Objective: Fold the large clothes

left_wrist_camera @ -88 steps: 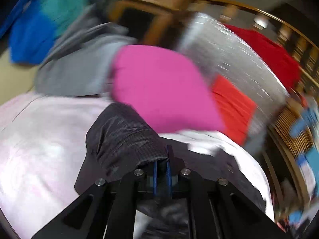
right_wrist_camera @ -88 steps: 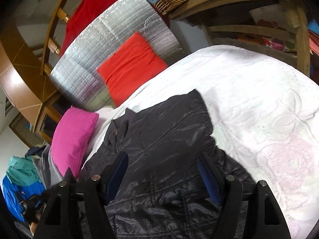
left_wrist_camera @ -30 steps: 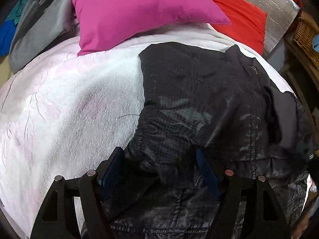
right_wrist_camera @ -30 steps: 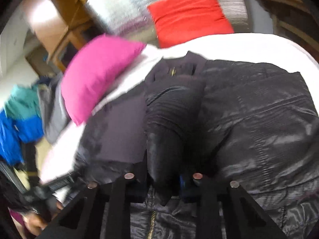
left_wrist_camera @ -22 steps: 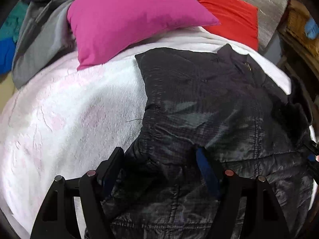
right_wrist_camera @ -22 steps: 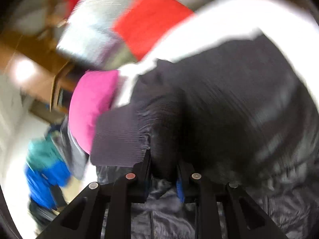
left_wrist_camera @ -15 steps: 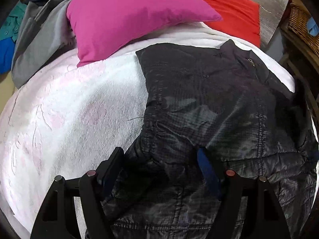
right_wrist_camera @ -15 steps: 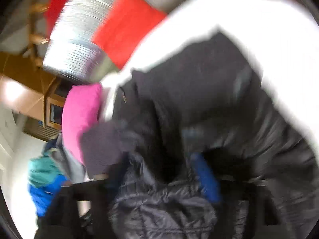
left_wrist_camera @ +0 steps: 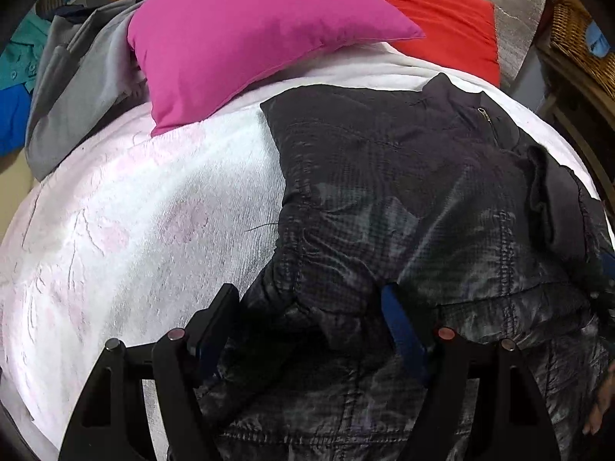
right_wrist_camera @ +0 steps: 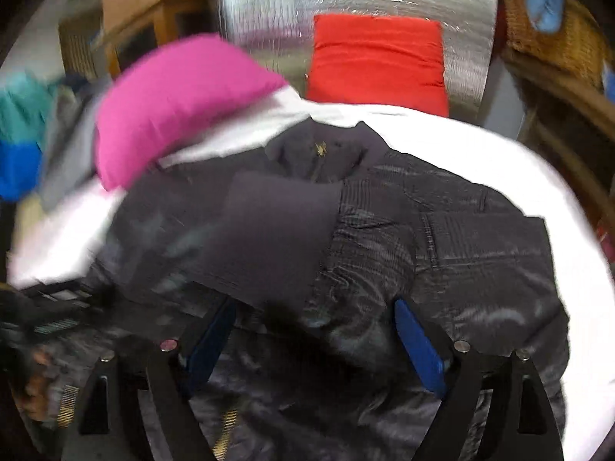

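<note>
jacket: black quilted jacket (left_wrist_camera: 403, 199) lies spread on the white bedspread (left_wrist_camera: 127, 223), collar (right_wrist_camera: 319, 150) at the far end by the pink pillow (left_wrist_camera: 246, 30) and red cushion (right_wrist_camera: 378, 57), hem at the near end, so its long axis runs near-to-far, pretty much in line with both tools.

sleeve: the right-side sleeve with the dull knit cuff (right_wrist_camera: 276, 230) is folded in across the chest, lying slantwise toward the left.

left gripper: left gripper (left_wrist_camera: 307, 322) sits low at the near left edge of the jacket, jaws spread wide with a hump of quilted fabric between them; I can't see the pads pressing it, so I'd call it released.

right gripper: right gripper (right_wrist_camera: 311, 334) is over the near middle, just short of the cuff. Its jaws have just been opening, and they stand wide with only loose fabric under the gap, nothing pinched.

nearer hand: for the left sleeve or left side, the left one is closer, my guess anyway.

changed: a second ago the right one was clamped on that sleeve and carrying it over; now the sleeve is dropped and lying flat. Left one has hardly budged.
</note>
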{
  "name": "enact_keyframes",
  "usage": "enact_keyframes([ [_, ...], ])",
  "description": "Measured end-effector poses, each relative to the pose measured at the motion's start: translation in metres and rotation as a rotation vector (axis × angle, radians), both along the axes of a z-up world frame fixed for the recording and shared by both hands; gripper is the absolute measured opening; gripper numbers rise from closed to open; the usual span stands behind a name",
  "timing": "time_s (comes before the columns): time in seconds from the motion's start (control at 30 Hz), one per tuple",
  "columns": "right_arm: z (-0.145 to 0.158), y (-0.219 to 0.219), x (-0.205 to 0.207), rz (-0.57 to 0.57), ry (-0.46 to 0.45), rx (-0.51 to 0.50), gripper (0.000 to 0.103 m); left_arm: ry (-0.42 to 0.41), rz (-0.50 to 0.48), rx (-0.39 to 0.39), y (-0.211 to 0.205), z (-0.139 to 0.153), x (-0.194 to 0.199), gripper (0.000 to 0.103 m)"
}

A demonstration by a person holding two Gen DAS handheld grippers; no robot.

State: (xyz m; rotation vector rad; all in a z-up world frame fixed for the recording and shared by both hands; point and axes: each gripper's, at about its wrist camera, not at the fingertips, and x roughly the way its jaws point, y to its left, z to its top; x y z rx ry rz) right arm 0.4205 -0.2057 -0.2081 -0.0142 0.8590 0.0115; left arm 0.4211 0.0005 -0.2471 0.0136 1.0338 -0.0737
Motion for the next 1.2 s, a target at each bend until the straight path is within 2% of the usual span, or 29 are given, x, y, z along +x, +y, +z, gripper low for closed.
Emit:
enact_keyframes([
  [0.07, -0.008, -0.007, 0.004, -0.029, 0.002, 0.015, 0.087, -0.011, -0.004, 0.022, -0.003, 0.001, -0.001, 0.078],
  [0.13, -0.011, -0.020, 0.006, -0.077, 0.010, 0.076, 0.085, -0.025, -0.011, 0.055, -0.008, 0.001, -0.002, 0.078],
  [0.17, -0.012, -0.031, 0.006, -0.099, 0.016, 0.148, 0.083, -0.032, -0.014, 0.071, -0.010, 0.002, -0.002, 0.078],
  [0.2, -0.012, -0.039, 0.008, -0.117, 0.020, 0.210, 0.074, -0.038, -0.018, 0.086, -0.012, 0.002, -0.003, 0.078],
  [0.3, -0.017, -0.072, 0.011, -0.185, 0.048, 0.412, 0.057, -0.046, -0.021, 0.108, -0.016, 0.002, -0.003, 0.078],
  [0.33, -0.020, -0.089, 0.010, -0.208, 0.060, 0.525, 0.057, -0.047, -0.022, 0.113, -0.017, 0.002, -0.002, 0.078],
  [0.5, -0.041, -0.152, -0.008, -0.334, 0.073, 0.964, 0.057, -0.053, -0.025, 0.124, -0.017, 0.001, -0.004, 0.079],
  [0.63, -0.057, -0.194, -0.028, -0.441, 0.044, 1.173, 0.058, -0.047, -0.022, 0.113, -0.015, 0.001, -0.004, 0.079],
  [0.73, -0.059, -0.213, -0.040, -0.481, 0.027, 1.204, 0.058, -0.041, -0.018, 0.105, -0.015, 0.001, -0.004, 0.079],
  [0.9, -0.063, -0.224, -0.046, -0.457, 0.010, 1.275, 0.062, -0.026, -0.005, 0.091, -0.013, 0.002, -0.003, 0.079],
  [1.0, -0.060, -0.234, -0.051, -0.487, -0.021, 1.282, 0.062, -0.019, 0.003, 0.056, -0.006, 0.010, -0.002, 0.079],
  [1.1, -0.058, -0.245, -0.057, -0.520, -0.052, 1.272, 0.062, -0.040, 0.028, -0.010, 0.007, 0.021, -0.002, 0.079],
  [1.2, -0.063, -0.244, -0.045, -0.499, -0.011, 1.254, 0.062, -0.042, 0.047, -0.039, 0.017, 0.023, 0.001, 0.079],
])
